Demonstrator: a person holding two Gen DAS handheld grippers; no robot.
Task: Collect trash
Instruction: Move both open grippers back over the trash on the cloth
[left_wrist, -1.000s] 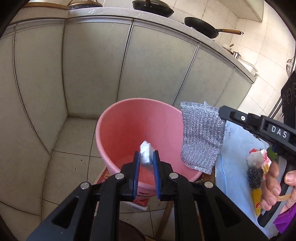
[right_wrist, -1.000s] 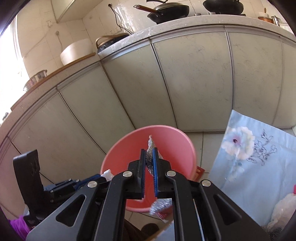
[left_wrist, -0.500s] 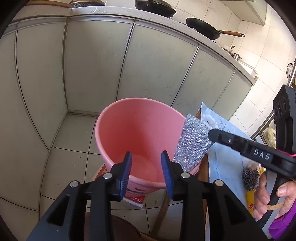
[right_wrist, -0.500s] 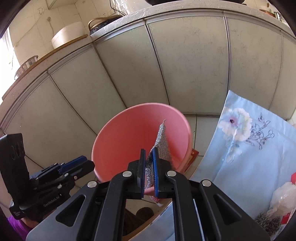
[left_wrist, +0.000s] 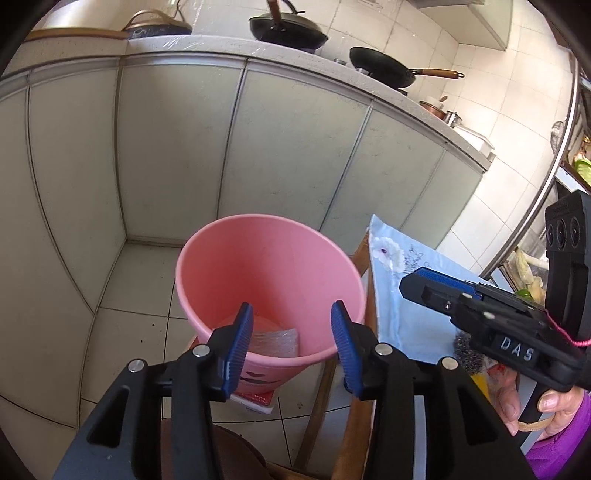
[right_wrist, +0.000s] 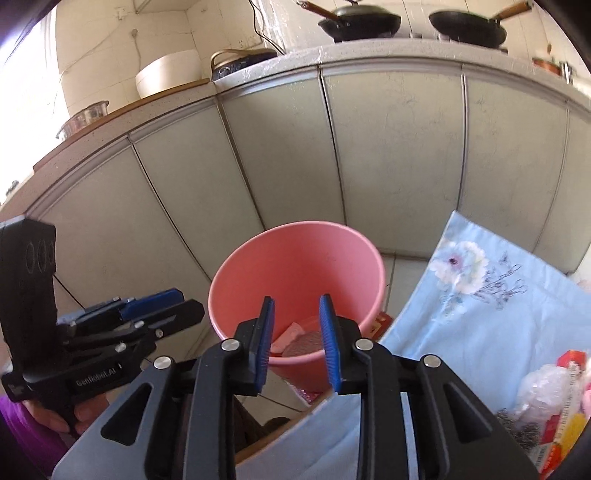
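Both my grippers are over the pink bucket (left_wrist: 269, 280) right now, and neither has anything between its pads. My left gripper (left_wrist: 291, 347) has its jaws spread wide and still opening; the right gripper (right_wrist: 295, 339) is parting too. Past the right jaws, the silver scrubbing cloth (right_wrist: 308, 341) lies down in the bucket's bottom.

A pink bucket (left_wrist: 269, 266) stands on the tiled floor (left_wrist: 129, 295); just beside it, the bench (left_wrist: 364, 254) carries a blue floral cloth (right_wrist: 480, 317) with wrappers (right_wrist: 561, 398) and a steel scourer (right_wrist: 517, 428).
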